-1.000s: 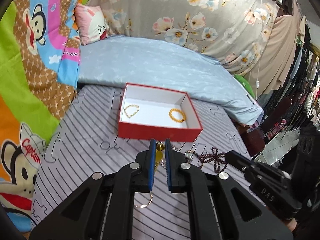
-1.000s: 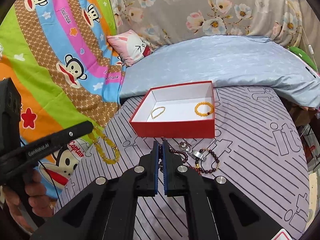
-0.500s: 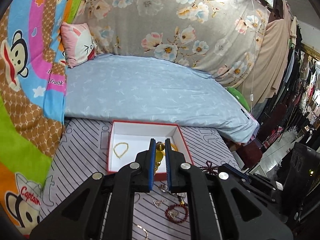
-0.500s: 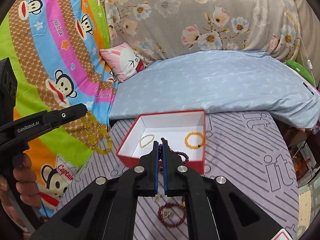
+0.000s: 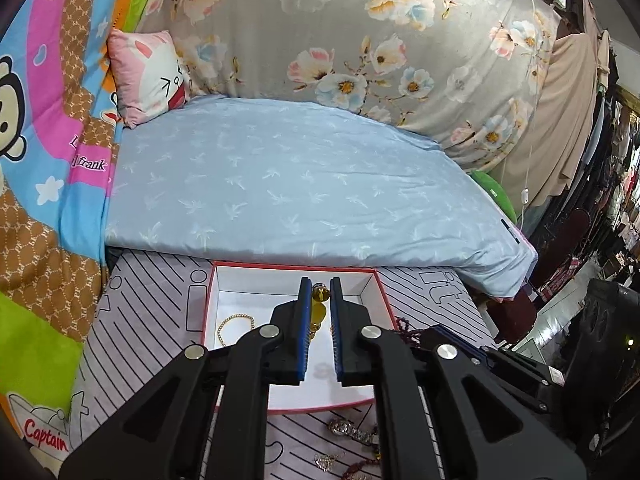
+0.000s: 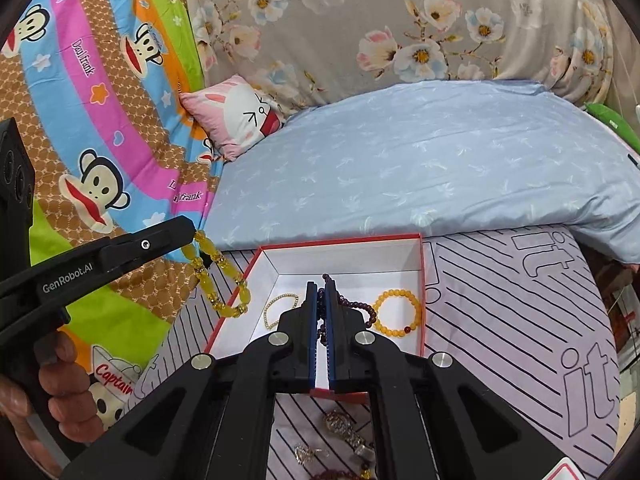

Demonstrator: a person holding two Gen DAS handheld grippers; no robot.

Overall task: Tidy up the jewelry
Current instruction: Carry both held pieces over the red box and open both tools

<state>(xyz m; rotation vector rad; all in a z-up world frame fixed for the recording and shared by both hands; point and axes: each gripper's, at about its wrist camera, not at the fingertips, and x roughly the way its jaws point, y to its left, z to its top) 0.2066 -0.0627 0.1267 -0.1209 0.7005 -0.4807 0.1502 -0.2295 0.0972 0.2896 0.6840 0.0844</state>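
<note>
A red box (image 5: 211,300) with a white inside lies on the striped bedsheet; it also shows in the right wrist view (image 6: 421,280). Inside lie a thin gold chain bracelet (image 6: 280,308) and an orange bead bracelet (image 6: 396,312). My left gripper (image 5: 319,286) is shut on a yellow bead necklace (image 5: 319,308) and holds it above the box; the necklace (image 6: 224,276) hangs over the box's left edge in the right wrist view. My right gripper (image 6: 321,290) is shut on a dark purple bead bracelet (image 6: 356,308), hanging over the box's inside.
Loose jewelry lies on the sheet in front of the box: a silver watch (image 6: 344,426), a small silver piece (image 6: 306,454) and dark red beads (image 6: 340,474). A blue quilt (image 6: 420,172) lies behind the box. A pink cushion (image 6: 240,116) leans at the back left.
Both grippers have risen from the sheet and moved forward over the box, each carrying its piece. The box now lies right under the fingertips.
</note>
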